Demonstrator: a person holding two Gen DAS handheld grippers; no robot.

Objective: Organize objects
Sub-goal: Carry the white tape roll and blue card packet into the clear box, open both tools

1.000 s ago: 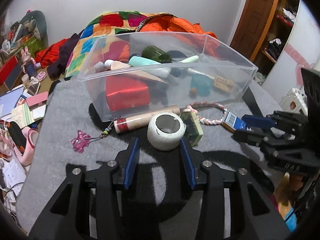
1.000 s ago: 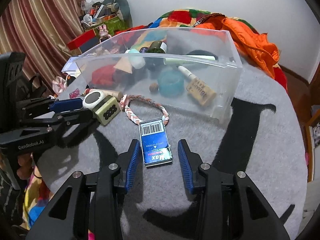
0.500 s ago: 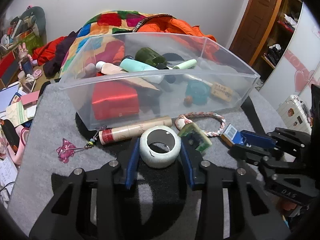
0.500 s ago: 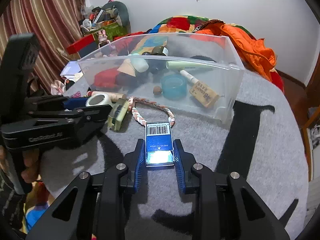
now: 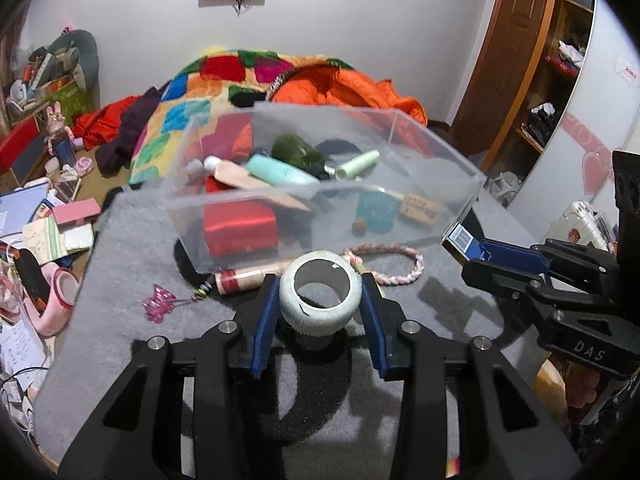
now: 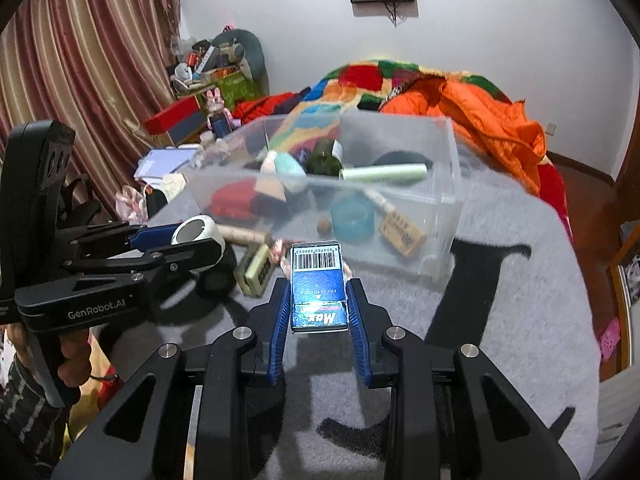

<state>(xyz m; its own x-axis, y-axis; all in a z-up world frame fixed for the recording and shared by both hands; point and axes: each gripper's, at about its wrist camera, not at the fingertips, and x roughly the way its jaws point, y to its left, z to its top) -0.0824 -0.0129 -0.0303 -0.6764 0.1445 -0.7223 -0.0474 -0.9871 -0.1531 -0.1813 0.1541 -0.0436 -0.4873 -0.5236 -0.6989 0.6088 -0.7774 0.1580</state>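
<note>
The left gripper is clenched on a white tape roll, lifted over the grey mat. The right gripper grasps a blue box with barcode. Beyond stands the clear bin, full.

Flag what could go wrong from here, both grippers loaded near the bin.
1. The left gripper pinches the white tape roll only across its curved sides; it may rotate or slip out.
2. The right gripper holds the blue barcoded box by its rear half, so the front could tip.
3. The clear plastic bin already looks crowded; dropped items might bounce off the dark green bottle, or the two grippers could collide.
</note>
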